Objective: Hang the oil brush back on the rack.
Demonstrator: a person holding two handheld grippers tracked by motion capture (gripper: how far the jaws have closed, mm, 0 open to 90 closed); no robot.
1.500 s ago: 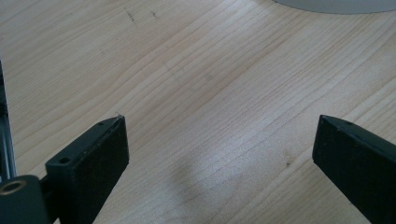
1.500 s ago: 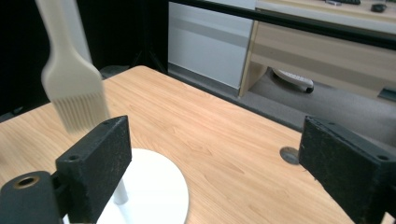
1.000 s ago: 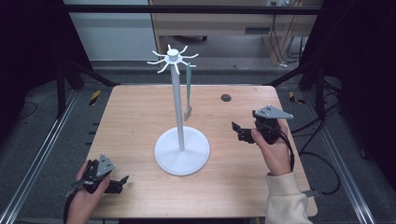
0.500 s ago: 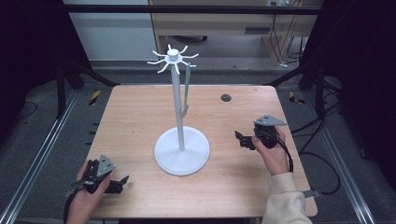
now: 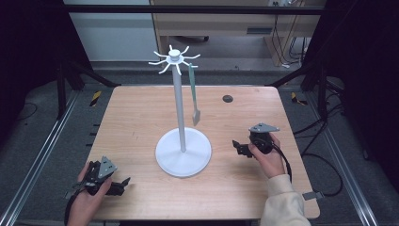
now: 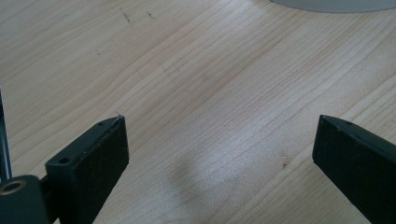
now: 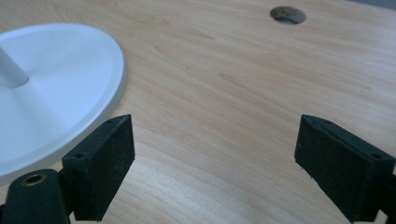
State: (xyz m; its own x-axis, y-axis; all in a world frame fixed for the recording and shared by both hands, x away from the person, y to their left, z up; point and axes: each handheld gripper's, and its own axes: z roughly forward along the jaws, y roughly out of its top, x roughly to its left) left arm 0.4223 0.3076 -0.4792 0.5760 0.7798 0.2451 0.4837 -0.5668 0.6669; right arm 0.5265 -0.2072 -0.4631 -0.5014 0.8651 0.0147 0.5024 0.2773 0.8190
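Observation:
A white stand (image 5: 182,149) with a round base, a tall pole and hooked arms at its top stands mid-table. A green spatula (image 5: 194,94) hangs from one of its arms. My right gripper (image 5: 239,147) rests low on the table to the right of the base, open, with nothing between its jaws; in the right gripper view (image 7: 212,163) the white base (image 7: 51,88) lies at left. My left gripper (image 5: 121,184) sits near the front left edge, open and empty; the left gripper view (image 6: 219,154) looks at bare wood, with the base's rim (image 6: 334,4) at the top.
The wooden table (image 5: 141,117) has a small round hole (image 5: 227,98) at the back right, also in the right gripper view as the hole (image 7: 287,14). Metal frame rails (image 5: 42,155) run along both sides, with dark floor and cables beyond the table edges.
My right gripper has moved down and toward the front of the table, settling low beside the stand's base. The left gripper has stayed put.

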